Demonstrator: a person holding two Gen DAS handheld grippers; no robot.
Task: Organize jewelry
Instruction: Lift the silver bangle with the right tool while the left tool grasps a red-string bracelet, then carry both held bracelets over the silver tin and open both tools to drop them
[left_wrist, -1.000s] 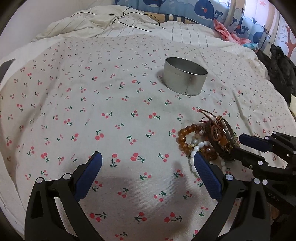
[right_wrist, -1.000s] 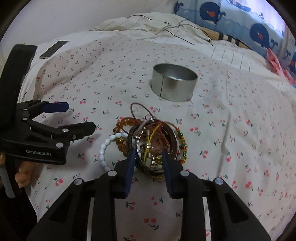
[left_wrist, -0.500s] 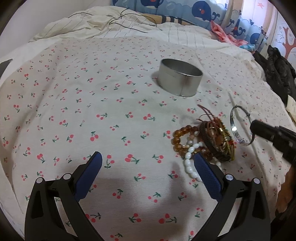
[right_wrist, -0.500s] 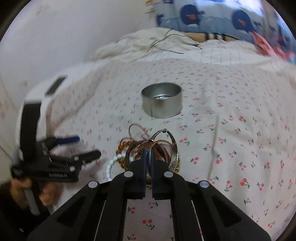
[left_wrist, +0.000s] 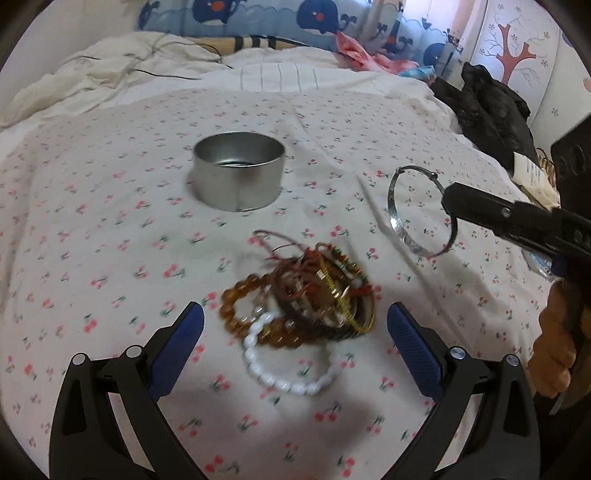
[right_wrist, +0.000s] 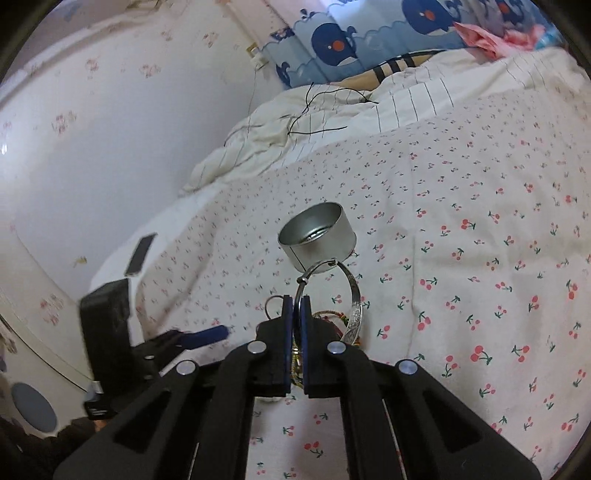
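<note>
A silver bangle (left_wrist: 404, 236) hangs above the cherry-print bedspread, pinched at its rim by my right gripper (left_wrist: 448, 201), which is shut on it. The right wrist view shows the bangle (right_wrist: 352, 291) sticking up from the closed blue pads (right_wrist: 286, 314). A round silver tin (left_wrist: 238, 170) stands open-topped farther back; it also shows in the right wrist view (right_wrist: 317, 236). A heap of bracelets (left_wrist: 314, 299), with amber beads, white beads and woven bands, lies between the wide-open fingers of my left gripper (left_wrist: 295, 332), untouched.
A crumpled quilt with black cables (left_wrist: 122, 70) lies at the bed's head. Black clothing (left_wrist: 491, 110) is piled at the right edge. A phone (right_wrist: 140, 254) rests near the bed's left edge by the wall. A person's hand (left_wrist: 554, 350) holds the right gripper.
My right gripper shut on the silver bangle in the heap, lifted it clear and rolled. My left gripper slid right, so the heap now lies between its fingers.
</note>
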